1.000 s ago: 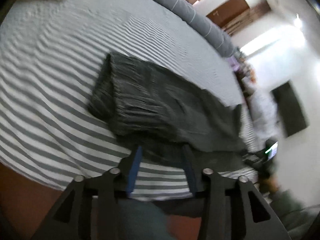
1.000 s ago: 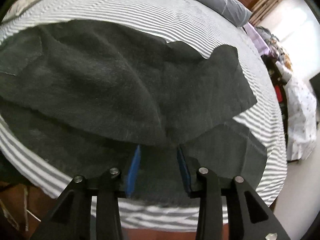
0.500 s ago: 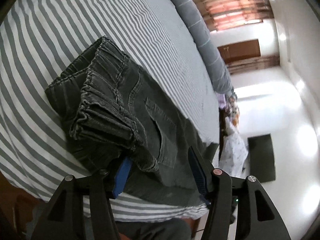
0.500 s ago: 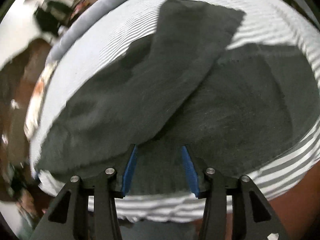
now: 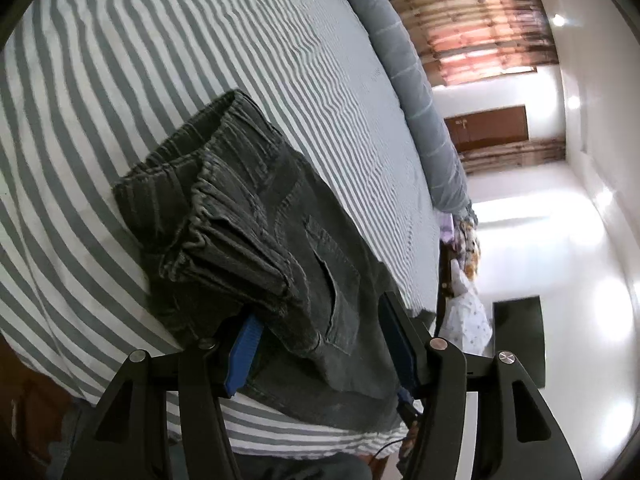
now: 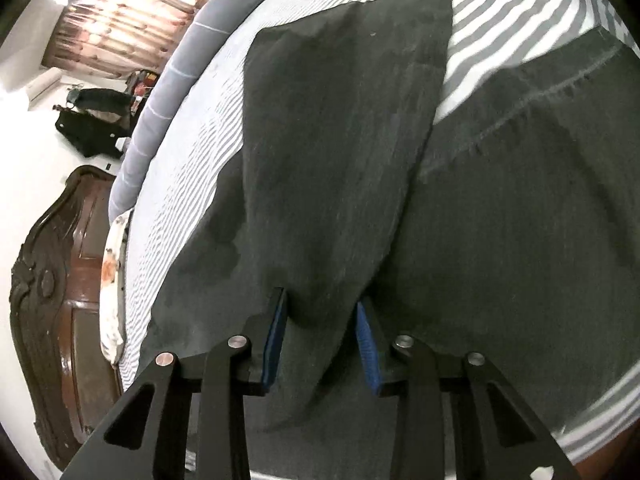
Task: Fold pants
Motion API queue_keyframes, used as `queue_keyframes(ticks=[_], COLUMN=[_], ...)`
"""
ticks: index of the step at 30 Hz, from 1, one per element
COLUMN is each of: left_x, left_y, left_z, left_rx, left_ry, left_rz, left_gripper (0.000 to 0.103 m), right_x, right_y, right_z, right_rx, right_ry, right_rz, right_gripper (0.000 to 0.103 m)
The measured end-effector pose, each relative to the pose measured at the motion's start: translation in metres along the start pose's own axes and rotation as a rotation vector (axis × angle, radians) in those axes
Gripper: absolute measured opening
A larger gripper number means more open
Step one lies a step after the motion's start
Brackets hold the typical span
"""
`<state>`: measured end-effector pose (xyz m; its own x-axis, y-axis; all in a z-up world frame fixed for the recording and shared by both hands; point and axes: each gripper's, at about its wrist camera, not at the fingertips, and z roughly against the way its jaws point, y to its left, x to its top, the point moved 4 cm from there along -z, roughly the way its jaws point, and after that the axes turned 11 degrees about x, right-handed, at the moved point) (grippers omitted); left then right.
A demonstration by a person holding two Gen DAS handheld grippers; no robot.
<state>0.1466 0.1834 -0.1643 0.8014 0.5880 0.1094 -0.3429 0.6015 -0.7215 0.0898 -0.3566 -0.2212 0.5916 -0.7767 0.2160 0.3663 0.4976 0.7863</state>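
Dark grey denim pants [image 5: 248,240] lie on a grey-and-white striped bed [image 5: 120,60]. In the left wrist view the elastic waistband [image 5: 208,184] is bunched and doubled over, with a back pocket facing up. My left gripper [image 5: 320,344] is open, its jaws astride the waist edge near the bed's front edge. In the right wrist view the legs [image 6: 340,140] stretch away, one lying over the other [image 6: 520,200]. My right gripper [image 6: 322,332] is open, with a fold of leg fabric between the blue pads [image 6: 366,332].
A long grey bolster [image 5: 416,92] lies along the bed's far side; it also shows in the right wrist view [image 6: 168,92]. A dark carved wooden headboard [image 6: 52,300] and a pillow [image 6: 114,280] stand at the left. The bed's front edge [image 5: 280,440] is just below my left gripper.
Both grippers have swung round: the left view turned and closed in on the waistband; the right view rotated so the legs now run away from it. Both jaws stay open.
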Motion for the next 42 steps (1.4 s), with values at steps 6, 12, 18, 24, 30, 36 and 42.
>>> queue_keyframes(ticks=[6, 12, 18, 24, 30, 36, 42], left_x=[0.007, 0.015, 0.018, 0.022, 0.055, 0.079, 0.070], left_y=[0.000, -0.006, 0.002, -0.025, -0.081, -0.120, -0.077], left_z=[-0.005, -0.010, -0.016, -0.011, -0.004, 0.010, 0.005], left_rx=[0.019, 0.046, 0.124, 0.155, 0.147, 0.069, 0.130], left_ry=[-0.008, -0.037, -0.062, -0.122, -0.181, -0.225, -0.156], left_rz=[0.017, 0.009, 0.021, -0.054, -0.194, -0.338, -0.437], left_gripper=[0.059, 0.049, 0.015, 0.014, 0.014, 0.014, 0.014], right_x=[0.021, 0.038, 0.040, 0.042, 0.049, 0.034, -0.011], right_y=[-0.003, -0.010, -0.019, -0.020, 0.009, 0.041, 0.025], right_z=[-0.005, -0.005, -0.004, 0.004, 0.031, 0.077, 0.091], right_rx=[0.003, 0.030, 0.039, 0.021, -0.076, -0.169, -0.212], right_ry=[-0.032, -0.069, -0.073, -0.079, -0.130, -0.193, -0.156], right_rz=[-0.031, -0.083, -0.104, -0.083, 0.044, 0.193, 0.185], right_gripper=[0.032, 0.028, 0.013, 0.005, 0.004, 0.004, 0.003])
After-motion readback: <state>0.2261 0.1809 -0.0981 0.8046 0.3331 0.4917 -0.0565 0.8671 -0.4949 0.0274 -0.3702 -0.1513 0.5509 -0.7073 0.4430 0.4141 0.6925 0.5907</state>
